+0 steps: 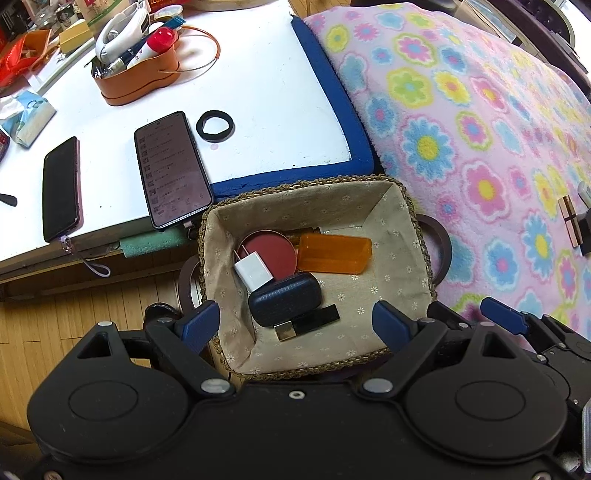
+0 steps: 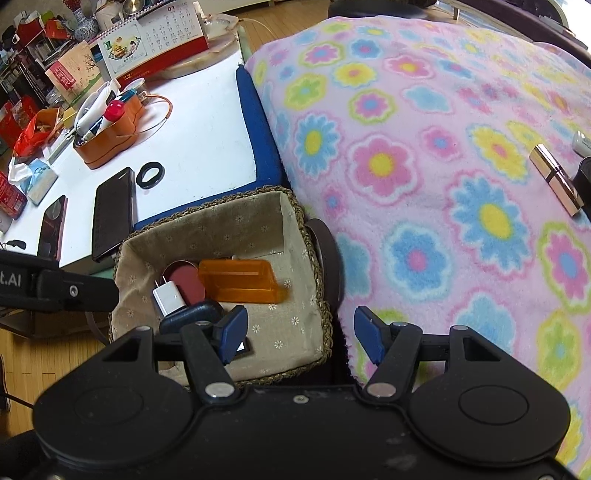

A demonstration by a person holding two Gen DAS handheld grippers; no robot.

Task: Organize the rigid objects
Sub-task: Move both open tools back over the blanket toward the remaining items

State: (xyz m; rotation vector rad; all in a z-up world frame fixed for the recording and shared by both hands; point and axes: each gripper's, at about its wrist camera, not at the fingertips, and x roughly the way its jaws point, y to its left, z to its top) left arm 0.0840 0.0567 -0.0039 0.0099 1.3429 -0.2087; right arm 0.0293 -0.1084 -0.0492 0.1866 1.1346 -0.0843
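A cloth-lined woven basket (image 1: 402, 221) (image 2: 306, 236) sits between the white table and the flowered blanket. In it lie an orange box (image 1: 334, 254) (image 2: 240, 281), a red round tin (image 1: 275, 254), a white charger plug (image 1: 253, 272) (image 2: 168, 300), a dark blue case (image 1: 284, 302) and a black-and-gold tube (image 1: 306, 322). My left gripper (image 1: 295, 326) is open and empty above the basket. My right gripper (image 2: 301, 334) is open and empty over the basket's right rim. A gold lipstick (image 2: 556, 179) (image 1: 570, 220) lies on the blanket at far right.
On the white table (image 1: 258, 92) lie two phones (image 1: 171, 170) (image 1: 61, 188), a black ring (image 1: 215, 126) and an orange organiser (image 1: 140, 70) full of items. The flowered blanket (image 2: 424, 166) covers the right side. Clutter and a calendar (image 2: 162, 33) stand at the back.
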